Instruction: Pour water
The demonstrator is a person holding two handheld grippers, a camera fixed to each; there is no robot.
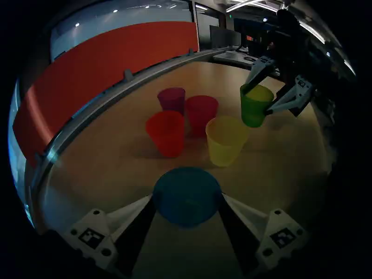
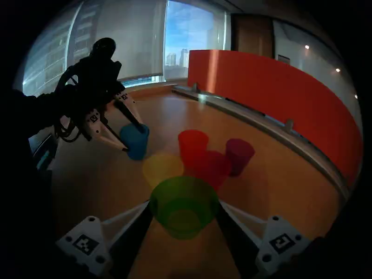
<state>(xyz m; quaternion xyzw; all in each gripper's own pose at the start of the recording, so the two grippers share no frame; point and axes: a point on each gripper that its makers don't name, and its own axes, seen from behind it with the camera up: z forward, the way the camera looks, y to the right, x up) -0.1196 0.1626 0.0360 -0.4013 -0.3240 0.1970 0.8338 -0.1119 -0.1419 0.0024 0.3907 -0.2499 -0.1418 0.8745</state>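
In the left gripper view my left gripper (image 1: 187,201) is shut on a blue cup (image 1: 186,188), held upright close to the camera. Past it, a group of upright cups stands on the wooden table (image 1: 107,158): yellow (image 1: 225,140), orange-red (image 1: 166,132), red (image 1: 201,114) and purple (image 1: 171,99). At the far right my right gripper (image 1: 256,100) is shut on a green cup (image 1: 253,111). The right gripper view shows that green cup (image 2: 183,207) between my right gripper's (image 2: 184,210) fingers. Farther off, the left gripper (image 2: 134,138) holds the blue cup (image 2: 137,144). I cannot tell whether any cup holds water.
A red partition (image 1: 116,60) with a metal rail runs along the table's far edge. Desks with monitors (image 1: 228,39) stand behind it. A person's dark sleeve (image 2: 32,111) reaches in behind the left gripper. Large windows (image 2: 186,37) lie beyond.
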